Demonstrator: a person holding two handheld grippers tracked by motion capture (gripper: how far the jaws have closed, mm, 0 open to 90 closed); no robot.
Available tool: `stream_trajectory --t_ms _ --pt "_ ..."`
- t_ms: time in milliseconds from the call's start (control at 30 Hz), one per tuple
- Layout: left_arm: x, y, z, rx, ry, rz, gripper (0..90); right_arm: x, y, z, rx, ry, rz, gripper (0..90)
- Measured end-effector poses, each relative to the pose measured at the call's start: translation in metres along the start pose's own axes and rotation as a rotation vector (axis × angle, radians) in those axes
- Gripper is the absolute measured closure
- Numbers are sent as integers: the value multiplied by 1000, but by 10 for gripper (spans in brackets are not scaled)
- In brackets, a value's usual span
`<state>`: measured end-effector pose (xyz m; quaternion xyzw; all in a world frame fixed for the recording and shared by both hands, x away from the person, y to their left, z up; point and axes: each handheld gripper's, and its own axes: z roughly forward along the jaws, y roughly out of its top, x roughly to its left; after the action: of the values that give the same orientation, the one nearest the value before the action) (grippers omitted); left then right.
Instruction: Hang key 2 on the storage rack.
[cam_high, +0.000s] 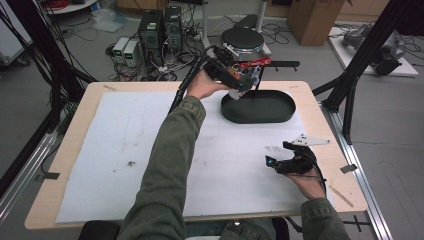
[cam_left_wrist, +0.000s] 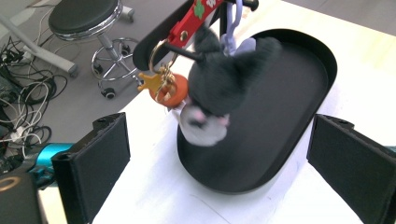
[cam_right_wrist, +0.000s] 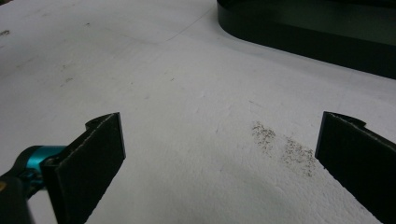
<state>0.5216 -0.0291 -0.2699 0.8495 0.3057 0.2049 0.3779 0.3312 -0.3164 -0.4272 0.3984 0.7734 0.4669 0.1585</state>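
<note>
A grey and white plush toy (cam_left_wrist: 224, 84) hangs by a lilac loop from a black stand's peg (cam_left_wrist: 184, 51), above the left end of a black oval tray (cam_left_wrist: 285, 121). Beside it on the same peg hang a red strap (cam_left_wrist: 194, 18), a gold star (cam_left_wrist: 150, 83) and an orange charm (cam_left_wrist: 177, 91). My left gripper (cam_left_wrist: 219, 123) faces the plush with its jaws wide apart and nothing between them; in the high view it (cam_high: 235, 80) is at the tray's (cam_high: 260, 107) near-left rim. My right gripper (cam_high: 278, 154) rests low over the white mat (cam_right_wrist: 187, 93), open and empty.
The stand's bar (cam_high: 282, 63) reaches over the table's far edge. Beyond the table stand a stool (cam_high: 242, 37), computer boxes with cables (cam_high: 160, 27) and a cardboard box (cam_high: 312, 17). The white mat (cam_high: 125, 150) covers most of the wooden table (cam_high: 65, 150).
</note>
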Motion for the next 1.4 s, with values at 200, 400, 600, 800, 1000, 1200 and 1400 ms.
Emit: stream_trajectory --t_ms 200,400,600,800,1000,1200,1400 --pt "1 -12 -9 -11 1 -1 64 0 0 0 -3 -1 1 6" --pt "2 -30 -12 -9 -6 -11 64 0 0 0 2 -1 -2 6" --pt "5 -48 -15 3 -3 -22 64 0 0 0 4 -3 -2 6" --pt "9 -63 -21 0 -2 -41 64 -1 0 1 4 -5 -4 6" --pt "12 -78 -29 -14 6 -62 64 -1 0 1 5 -5 -4 6" --pt "13 -97 -33 -7 6 -70 64 0 1 0 3 -5 -6 6" --pt "17 -118 -41 7 2 -87 65 1 1 0 4 -4 -2 6"
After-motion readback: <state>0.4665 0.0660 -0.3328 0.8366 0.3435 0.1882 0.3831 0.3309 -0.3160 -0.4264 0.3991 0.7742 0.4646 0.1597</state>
